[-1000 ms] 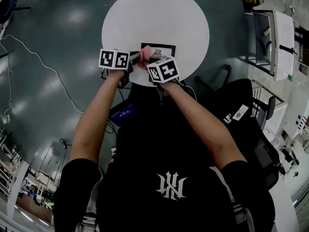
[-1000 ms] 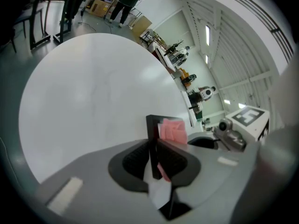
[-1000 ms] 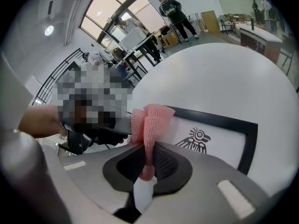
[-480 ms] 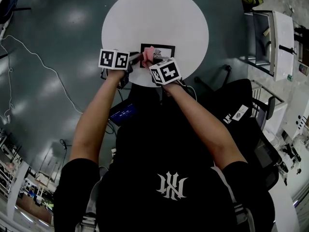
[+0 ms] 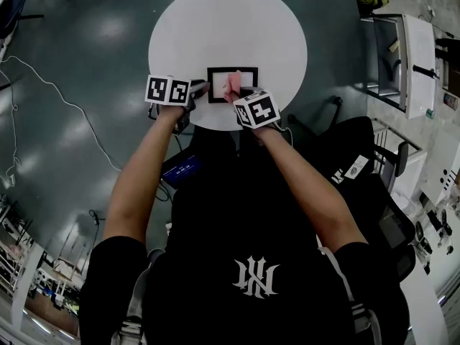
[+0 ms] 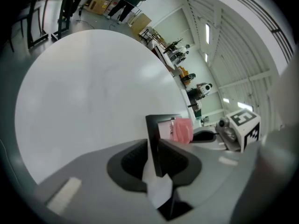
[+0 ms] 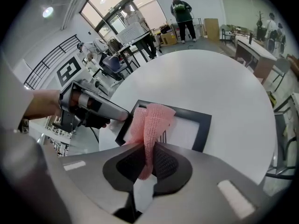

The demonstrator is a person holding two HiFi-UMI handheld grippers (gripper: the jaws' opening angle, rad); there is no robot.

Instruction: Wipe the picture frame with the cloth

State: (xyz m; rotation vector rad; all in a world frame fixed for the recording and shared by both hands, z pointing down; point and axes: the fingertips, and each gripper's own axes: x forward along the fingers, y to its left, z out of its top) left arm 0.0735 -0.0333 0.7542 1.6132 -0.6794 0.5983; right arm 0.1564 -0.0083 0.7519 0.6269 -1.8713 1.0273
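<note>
The black rectangular picture frame (image 5: 218,85) lies on the round white table (image 5: 230,27), close to the edge nearest the person. The left gripper (image 6: 155,157) is clamped on the frame's left rim, with the black edge pinched between its closed jaws. The right gripper (image 7: 148,158) is clenched on the pink mesh cloth (image 7: 152,118), whose free end rests on the left part of the frame, over the white picture area and just beside the left gripper's tip.
</note>
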